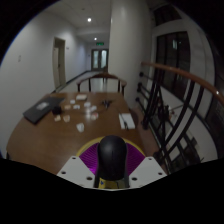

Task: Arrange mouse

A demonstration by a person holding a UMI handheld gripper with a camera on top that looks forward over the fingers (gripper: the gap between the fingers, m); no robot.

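A black computer mouse (112, 157) is held upright between my gripper's (112, 163) two fingers, well above the round wooden table (45, 135). The purple pads (93, 159) press on it from both sides. The mouse hides the table surface right below it.
On the table lie a dark laptop (42, 111) at the left, a white keyboard-like bar (127, 121) at the right, and several small white and dark items (82, 104) around the middle. Chairs (100, 84) stand beyond the table. A stair railing (180, 100) runs along the right.
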